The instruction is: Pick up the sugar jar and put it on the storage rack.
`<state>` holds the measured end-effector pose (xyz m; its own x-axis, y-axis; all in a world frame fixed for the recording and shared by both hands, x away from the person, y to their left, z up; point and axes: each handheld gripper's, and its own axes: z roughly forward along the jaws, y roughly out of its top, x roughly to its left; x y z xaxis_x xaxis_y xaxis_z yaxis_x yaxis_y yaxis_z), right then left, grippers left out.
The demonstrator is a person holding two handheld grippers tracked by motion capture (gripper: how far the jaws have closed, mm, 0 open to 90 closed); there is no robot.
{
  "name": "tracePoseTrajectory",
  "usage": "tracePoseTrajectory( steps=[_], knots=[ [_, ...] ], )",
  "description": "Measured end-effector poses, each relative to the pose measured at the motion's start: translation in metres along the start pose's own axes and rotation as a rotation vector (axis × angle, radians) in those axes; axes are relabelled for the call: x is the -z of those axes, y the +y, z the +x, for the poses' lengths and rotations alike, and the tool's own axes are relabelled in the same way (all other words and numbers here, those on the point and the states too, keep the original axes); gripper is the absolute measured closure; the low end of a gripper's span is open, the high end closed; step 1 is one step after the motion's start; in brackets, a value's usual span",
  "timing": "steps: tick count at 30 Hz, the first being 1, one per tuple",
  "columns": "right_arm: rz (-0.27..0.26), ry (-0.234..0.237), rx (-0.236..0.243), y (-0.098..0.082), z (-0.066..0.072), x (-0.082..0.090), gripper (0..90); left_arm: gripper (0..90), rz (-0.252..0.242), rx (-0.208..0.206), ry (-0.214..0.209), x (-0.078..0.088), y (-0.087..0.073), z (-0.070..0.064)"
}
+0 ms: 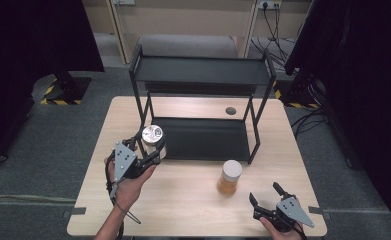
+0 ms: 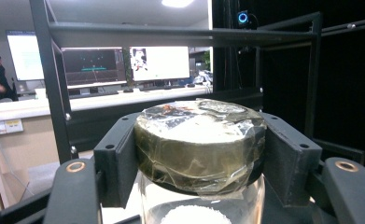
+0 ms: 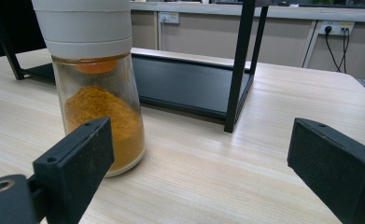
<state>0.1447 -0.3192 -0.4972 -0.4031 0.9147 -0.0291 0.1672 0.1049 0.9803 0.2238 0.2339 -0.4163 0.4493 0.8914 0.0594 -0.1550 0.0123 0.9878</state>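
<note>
A glass jar with a taped metal lid (image 1: 153,137) (image 2: 200,140) holds white grains. My left gripper (image 1: 153,155) (image 2: 201,161) is shut on it just below the lid, holding it at the front left corner of the black two-level shelf (image 1: 203,70). A second jar with a white cap (image 1: 230,177) (image 3: 94,79), holding orange powder, stands on the table in front of the shelf. My right gripper (image 1: 267,194) (image 3: 208,163) stands open near the table's front right edge, a short way from that jar, nothing between its jaws.
The shelf's lower tray (image 1: 203,140) (image 3: 185,84) lies flat on the wooden table (image 1: 183,200). Its front right post (image 3: 238,65) stands just right of the orange jar. A dark round grommet (image 1: 230,110) sits in the tabletop behind the shelf.
</note>
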Motion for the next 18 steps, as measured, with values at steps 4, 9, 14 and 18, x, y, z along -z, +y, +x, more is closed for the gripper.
tracePoseTrajectory(
  steps=[4,9,14,18],
  knots=[
    [-0.001,-0.001,-0.002,0.000,0.000,0.000,7.4,34.6,-0.013,-0.006,0.005,-0.003,0.006,0.001],
    [-0.001,-0.001,-0.001,0.000,0.000,0.000,7.4,34.6,-0.029,-0.008,0.014,-0.007,0.014,0.001],
    [-0.001,0.000,-0.002,0.000,0.000,0.000,7.4,34.6,-0.044,-0.011,0.019,-0.011,0.019,0.002],
    [-0.001,-0.001,-0.002,0.000,0.000,0.000,7.4,34.6,-0.053,-0.009,0.028,-0.014,0.024,0.003]
  ],
)
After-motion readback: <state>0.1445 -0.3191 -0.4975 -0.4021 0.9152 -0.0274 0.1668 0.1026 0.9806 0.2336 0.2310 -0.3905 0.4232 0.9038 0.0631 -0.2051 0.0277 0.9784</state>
